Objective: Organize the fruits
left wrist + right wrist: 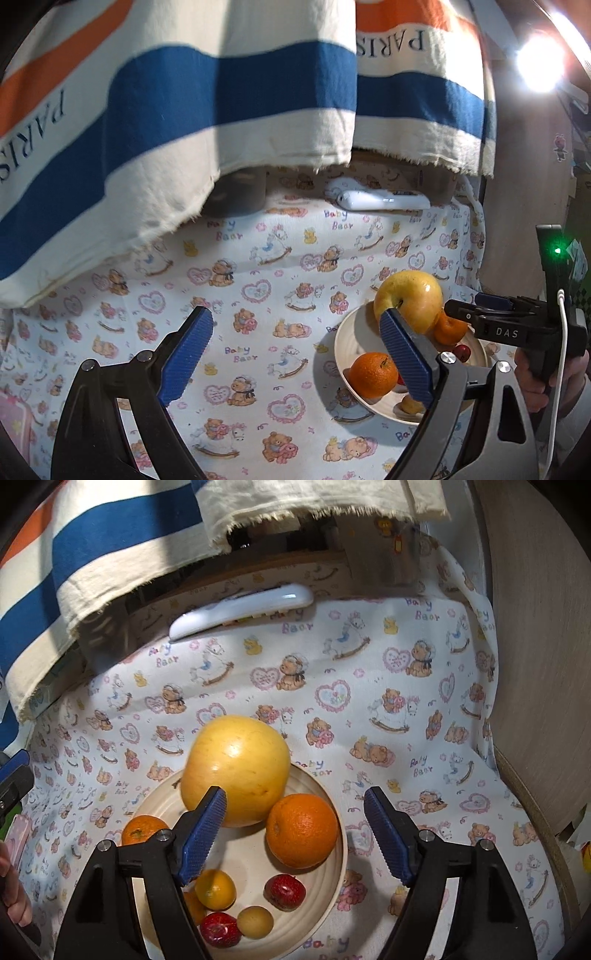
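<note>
You're in a home: a table under a Baby Bear nursery-print cloth (369, 686), a striped PARIS towel (221, 92) hanging at the far side, a white remote (243, 609) beneath it.
</note>
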A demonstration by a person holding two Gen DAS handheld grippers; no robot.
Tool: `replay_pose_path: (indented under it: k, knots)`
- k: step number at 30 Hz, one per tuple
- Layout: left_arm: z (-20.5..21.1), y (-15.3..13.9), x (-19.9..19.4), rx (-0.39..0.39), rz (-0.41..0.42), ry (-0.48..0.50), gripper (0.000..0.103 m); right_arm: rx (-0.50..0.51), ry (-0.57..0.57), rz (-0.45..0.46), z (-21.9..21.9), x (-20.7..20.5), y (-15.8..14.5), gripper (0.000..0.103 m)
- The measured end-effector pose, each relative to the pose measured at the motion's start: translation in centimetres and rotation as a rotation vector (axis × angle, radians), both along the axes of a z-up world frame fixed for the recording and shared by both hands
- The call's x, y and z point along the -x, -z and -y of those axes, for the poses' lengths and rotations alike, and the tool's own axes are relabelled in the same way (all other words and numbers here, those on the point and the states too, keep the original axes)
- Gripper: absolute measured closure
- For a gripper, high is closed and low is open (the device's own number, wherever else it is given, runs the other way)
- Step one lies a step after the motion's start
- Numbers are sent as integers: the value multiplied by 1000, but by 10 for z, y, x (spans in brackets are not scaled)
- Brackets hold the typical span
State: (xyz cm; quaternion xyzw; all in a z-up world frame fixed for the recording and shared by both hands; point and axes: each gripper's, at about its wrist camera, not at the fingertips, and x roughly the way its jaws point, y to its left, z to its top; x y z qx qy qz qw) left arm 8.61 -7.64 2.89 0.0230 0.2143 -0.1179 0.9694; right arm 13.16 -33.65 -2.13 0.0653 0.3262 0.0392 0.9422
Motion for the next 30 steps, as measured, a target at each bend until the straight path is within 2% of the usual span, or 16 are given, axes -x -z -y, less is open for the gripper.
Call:
replay_pose_path:
  k: [2,4,7,13,16,21,24,27,30]
  knots:
    - [-2,-6,9,4,23,2,12,22,4,32,-1,7,-8,24]
    - [-6,-14,19,9,46,6,12,47,22,91,-3,19,-17,14]
    - [-12,-24,38,11,104,0,11,63,54,130,-7,32,-27,14]
    - [-18,-31,73,-15,213,-26,2,24,31,207,-19,65,-47,14]
    - [-21,-30,88,-18,261,-36,1,20,-21,264,-28,83,-53,1]
    - [-32,-25,98,24,266,-71,1,20,-53,332,-41,101,-44,1]
    - [-35,-15,98,27,263,-95,1,74,-71,343,-50,105,-39,1]
    - [-38,-2,95,33,248,-110,1,112,-60,369,-54,108,-36,1]
    - [-39,10,87,30,214,-116,1,102,-52,367,-52,107,-34,1]
